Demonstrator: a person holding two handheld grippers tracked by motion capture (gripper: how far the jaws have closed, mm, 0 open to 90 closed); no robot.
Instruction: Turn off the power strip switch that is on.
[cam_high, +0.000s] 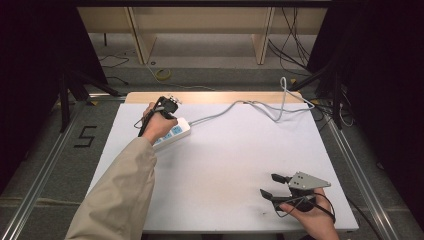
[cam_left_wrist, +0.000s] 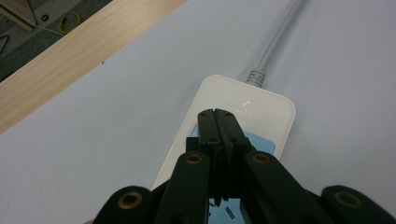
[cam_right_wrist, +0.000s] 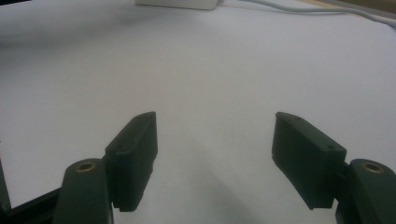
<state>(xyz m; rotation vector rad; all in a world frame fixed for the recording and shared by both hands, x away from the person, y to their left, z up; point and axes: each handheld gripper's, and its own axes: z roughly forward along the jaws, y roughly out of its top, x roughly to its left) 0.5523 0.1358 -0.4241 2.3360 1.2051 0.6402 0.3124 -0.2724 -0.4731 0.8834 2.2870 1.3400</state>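
Power strip (cam_high: 172, 134) is what we are finding at the far left part of the table (cam_high: 225, 165), a white block with pale blue socket faces, lying at a slant on the white table top. Going from the largest thing down, we are seeing the table stretching out bare across its middle, with a strip of light wood showing along its far edge. The power strip is lying next, and its grey cord (cam_high: 240, 106) is running from its far end toward the table's far right corner, where it is looping over the edge.

Our left gripper (cam_high: 167, 105) is hanging right over the power strip, held in the left hand (cam_high: 158, 125) at the end of a beige sleeve (cam_high: 122, 195). In the left gripper view, the left gripper (cam_left_wrist: 218, 116) is showing its jaws pressed together with nothing between them, their tips hovering over the cord end of the strip (cam_left_wrist: 233, 126), just above a blue socket face; we cannot tell whether they are touching it.

Our right gripper (cam_high: 274, 185) is sitting well apart from the strip, near the table's near right corner, in the right hand (cam_high: 312, 217). In the right gripper view, the right gripper (cam_right_wrist: 215, 123) is holding its jaws wide apart over bare table, with the strip (cam_right_wrist: 177, 3) far off at the top edge.
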